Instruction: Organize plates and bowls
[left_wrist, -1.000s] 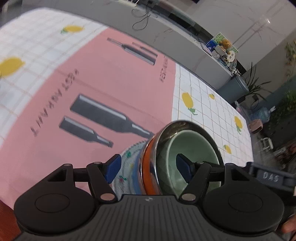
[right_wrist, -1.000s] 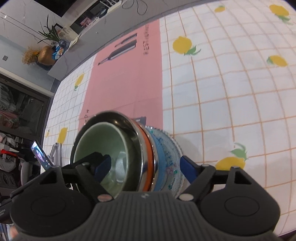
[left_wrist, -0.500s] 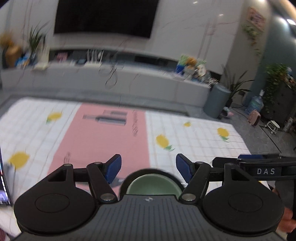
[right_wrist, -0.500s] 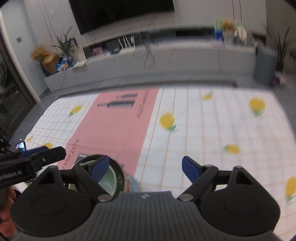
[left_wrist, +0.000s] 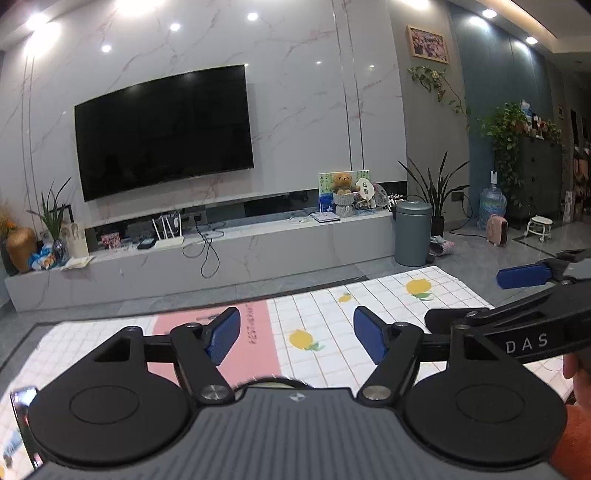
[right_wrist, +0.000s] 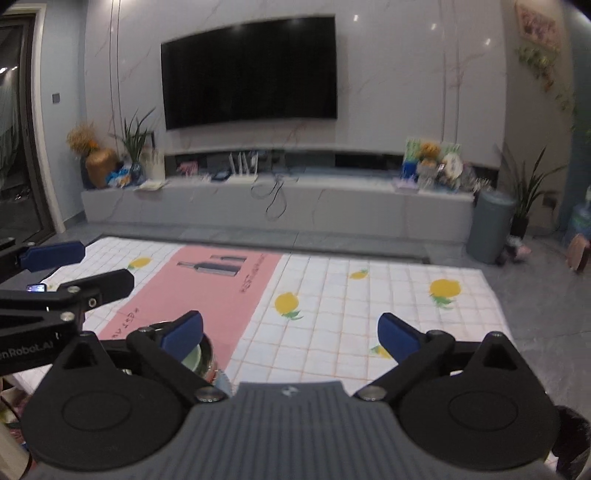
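Observation:
The stack of bowls (right_wrist: 201, 360) is mostly hidden: a green bowl inside a steel bowl, with an orange rim and a blue patterned plate edge below, shows behind my right gripper's left finger. In the left wrist view only a sliver of the stack's rim (left_wrist: 273, 382) shows above the gripper body. My left gripper (left_wrist: 295, 338) is open and empty, raised above the table. My right gripper (right_wrist: 291, 338) is open and empty too, level with the left gripper (right_wrist: 51, 266) at its left.
The table carries a white lemon-print cloth (right_wrist: 369, 302) with a pink panel (right_wrist: 207, 291). A phone (left_wrist: 22, 424) lies at the left edge. Beyond the table are a TV console (left_wrist: 221, 254), a grey bin (left_wrist: 412, 234) and plants.
Both grippers have tilted up and pulled back from the stacked bowls. The views now look across the table at the TV wall. The stack has dropped almost out of sight.

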